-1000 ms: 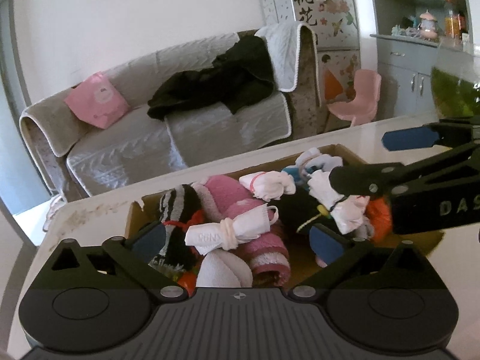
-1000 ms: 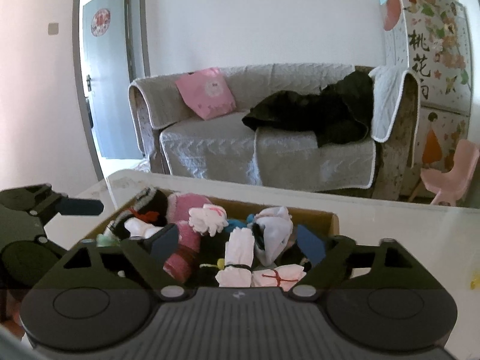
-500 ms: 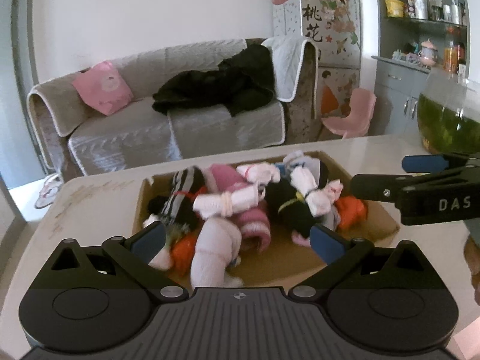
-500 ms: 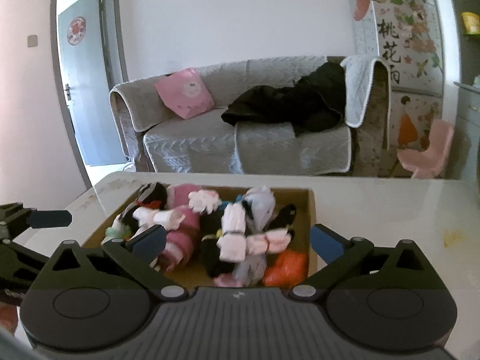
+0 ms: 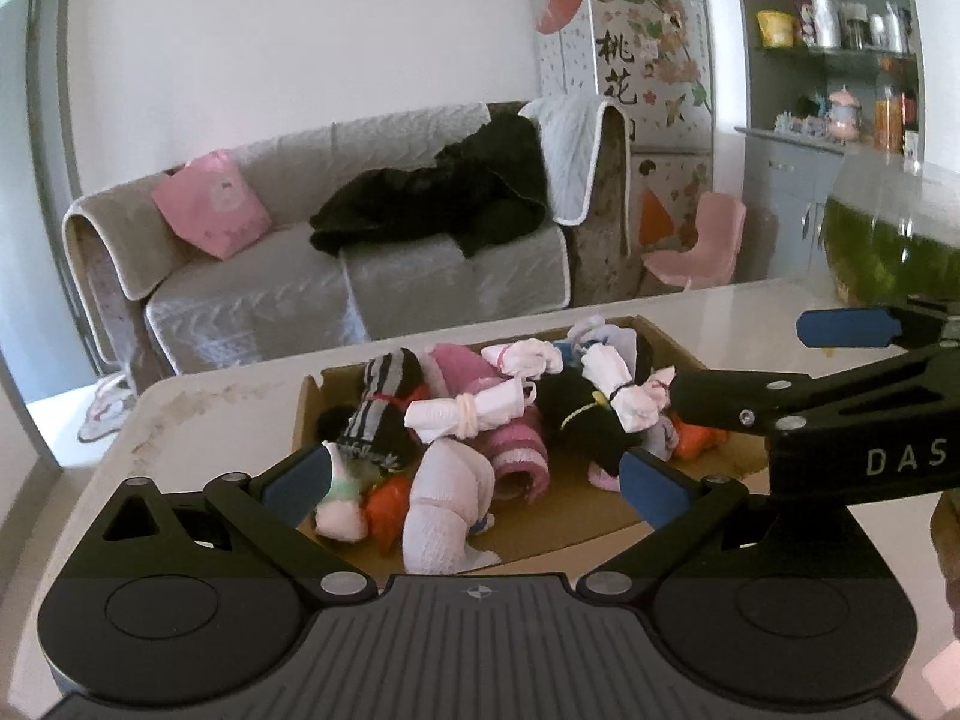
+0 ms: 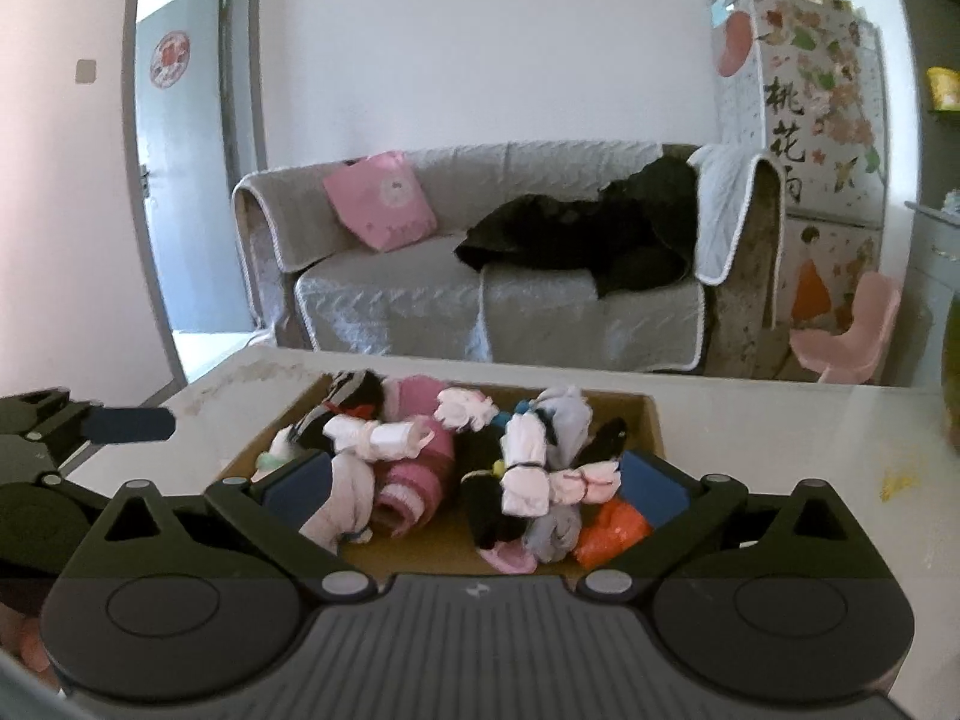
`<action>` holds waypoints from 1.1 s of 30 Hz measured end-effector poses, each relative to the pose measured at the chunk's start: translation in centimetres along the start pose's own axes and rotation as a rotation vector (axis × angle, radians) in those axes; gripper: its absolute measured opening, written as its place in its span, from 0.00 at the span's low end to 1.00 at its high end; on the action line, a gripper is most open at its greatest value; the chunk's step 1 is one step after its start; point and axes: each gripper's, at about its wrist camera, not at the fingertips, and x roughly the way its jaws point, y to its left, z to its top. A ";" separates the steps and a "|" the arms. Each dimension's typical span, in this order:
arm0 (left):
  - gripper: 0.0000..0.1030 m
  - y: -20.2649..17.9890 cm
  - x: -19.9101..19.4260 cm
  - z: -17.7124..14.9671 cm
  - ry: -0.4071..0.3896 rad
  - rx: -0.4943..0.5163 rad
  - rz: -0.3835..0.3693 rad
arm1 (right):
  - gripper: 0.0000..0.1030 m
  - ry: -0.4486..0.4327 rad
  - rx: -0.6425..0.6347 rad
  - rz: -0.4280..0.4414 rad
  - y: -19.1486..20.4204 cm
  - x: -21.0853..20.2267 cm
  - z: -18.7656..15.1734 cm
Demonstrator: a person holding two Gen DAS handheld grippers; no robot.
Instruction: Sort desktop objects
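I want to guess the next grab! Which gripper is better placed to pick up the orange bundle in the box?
Probably the right gripper: the orange bundle lies just by its fingertip, and its jaws are open. From the left gripper, it sits across the cardboard box.

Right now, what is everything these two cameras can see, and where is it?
Cardboard box: one, brown, open, on the table.
Sock bundles: a heap, too tangled to count; white, pink, black, striped, orange; inside the box.
Table: one, pale and glossy, under the box.
Sofa: one, grey cover, behind the table.
Pink cushion: one, on the sofa's left end.
Black garment: one, draped over the sofa's right side.
Pink chair: one, small, right of the sofa.
Decorated cabinet: one, flower-patterned, behind the chair.
Green glass bowl: one, far right of the table.
Left gripper: black, blue pads, jaws open, nothing held.
Right gripper: the same, jaws wide open, nothing held.
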 end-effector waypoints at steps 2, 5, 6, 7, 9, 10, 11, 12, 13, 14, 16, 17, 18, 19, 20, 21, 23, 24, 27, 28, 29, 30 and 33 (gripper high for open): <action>1.00 0.1 0.1 0.0 -0.007 -0.021 0.009 | 0.99 -0.013 0.006 -0.017 -0.4 0.0 0.0; 1.00 0.7 0.4 0.3 0.000 -0.094 0.050 | 1.00 -0.021 0.041 -0.017 -1.1 0.1 0.2; 1.00 1.0 0.5 0.4 0.008 -0.110 0.054 | 1.00 -0.022 0.051 -0.021 -1.2 0.0 0.3; 1.00 1.3 0.6 0.4 0.015 -0.130 0.059 | 1.00 -0.028 0.059 -0.028 -1.3 0.0 0.3; 1.00 1.7 1.0 0.6 0.037 -0.154 0.084 | 1.00 -0.048 0.074 -0.034 -1.5 -0.3 0.4; 1.00 1.8 1.1 0.6 0.045 -0.155 0.092 | 1.00 -0.049 0.077 -0.035 -1.6 -0.3 0.4; 1.00 1.8 1.2 0.6 0.051 -0.154 0.095 | 1.00 -0.049 0.078 -0.038 -1.7 -0.3 0.5; 1.00 1.9 1.2 0.6 0.057 -0.153 0.088 | 1.00 -0.048 0.077 -0.041 -1.6 -0.3 0.5; 1.00 1.9 1.2 0.5 0.063 -0.157 0.077 | 1.00 -0.045 0.075 -0.044 -1.5 -0.2 0.4; 1.00 1.9 1.2 0.5 0.068 -0.162 0.070 | 1.00 -0.044 0.070 -0.048 -1.5 -0.1 0.4; 1.00 1.8 1.0 0.5 0.067 -0.167 0.061 | 1.00 -0.041 0.052 -0.052 -1.1 0.0 0.3; 1.00 1.7 0.8 0.5 0.064 -0.168 0.068 | 1.00 -0.043 0.047 -0.053 -1.0 -0.1 0.2; 1.00 1.4 0.7 0.5 0.059 -0.159 0.083 | 1.00 -0.045 0.042 -0.055 -0.9 -0.1 0.2; 1.00 1.1 0.5 0.4 0.050 -0.140 0.099 | 1.00 -0.045 0.040 -0.057 -0.9 -0.1 0.2; 1.00 0.8 0.5 0.4 0.042 -0.119 0.108 | 1.00 -0.044 0.038 -0.058 -0.9 -0.1 0.1; 1.00 0.4 0.5 0.4 0.040 -0.100 0.116 | 0.99 -0.042 0.039 -0.060 -1.0 -0.1 0.1; 1.00 -0.2 0.4 0.3 0.034 -0.057 0.127 | 1.00 -0.038 0.041 -0.073 -1.0 0.0 0.0; 1.00 -0.4 0.3 0.2 0.028 -0.043 0.130 | 1.00 -0.038 0.038 -0.079 -1.1 0.1 -0.1; 1.00 -0.7 0.3 0.2 0.027 -0.030 0.134 | 1.00 -0.032 0.029 -0.108 -1.0 0.5 -0.2; 1.00 -0.7 0.3 0.1 0.030 -0.031 0.130 | 1.00 -0.029 0.029 -0.111 -1.0 0.6 -0.2; 1.00 -0.6 0.4 0.2 0.035 -0.033 0.127 | 1.00 -0.023 0.028 -0.111 -1.0 0.7 -0.3; 1.00 -0.6 0.5 0.2 0.040 -0.034 0.121 | 1.00 -0.019 0.026 -0.111 -1.1 0.8 -0.4; 1.00 -0.2 0.7 0.2 0.052 -0.051 0.109 | 1.00 -0.013 0.029 -0.109 -1.2 0.9 -0.5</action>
